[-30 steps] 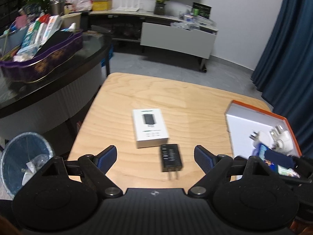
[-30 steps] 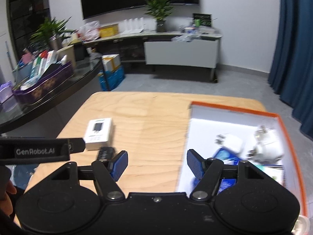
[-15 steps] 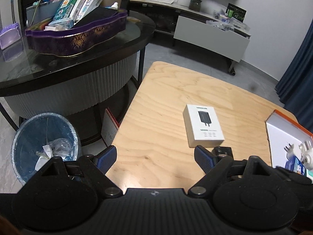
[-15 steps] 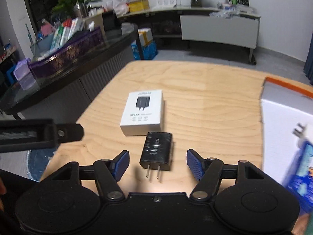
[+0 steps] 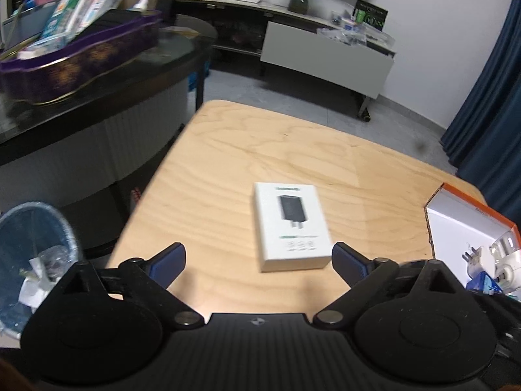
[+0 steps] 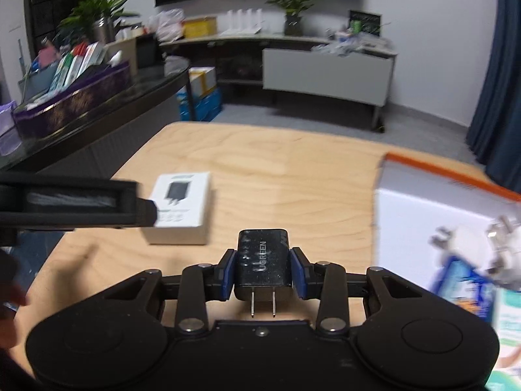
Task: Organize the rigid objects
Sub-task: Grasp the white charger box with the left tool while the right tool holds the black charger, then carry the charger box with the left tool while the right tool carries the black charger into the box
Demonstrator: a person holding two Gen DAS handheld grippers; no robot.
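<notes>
A black plug charger (image 6: 262, 251) lies on the wooden table (image 6: 286, 169), prongs toward the camera, and my right gripper (image 6: 263, 260) is shut on its two sides. A white charger box (image 5: 291, 224) lies flat to its left, also visible in the right wrist view as the white charger box (image 6: 180, 205). My left gripper (image 5: 257, 252) is open and its jaws are opening wider. The box's near end lies between the fingertips, which do not touch it. The left gripper's black body (image 6: 71, 202) crosses the left of the right wrist view.
An orange-rimmed white storage box (image 5: 456, 218) at the table's right holds white adapters (image 5: 501, 254) and a blue pack. A blue waste bin (image 5: 29, 254) stands below the table's left edge. A dark glass table carries a purple tray (image 5: 81, 52).
My right gripper has shut on the black charger that lay between its open fingers. My left gripper has moved up to the white box, and its jaws stand wider.
</notes>
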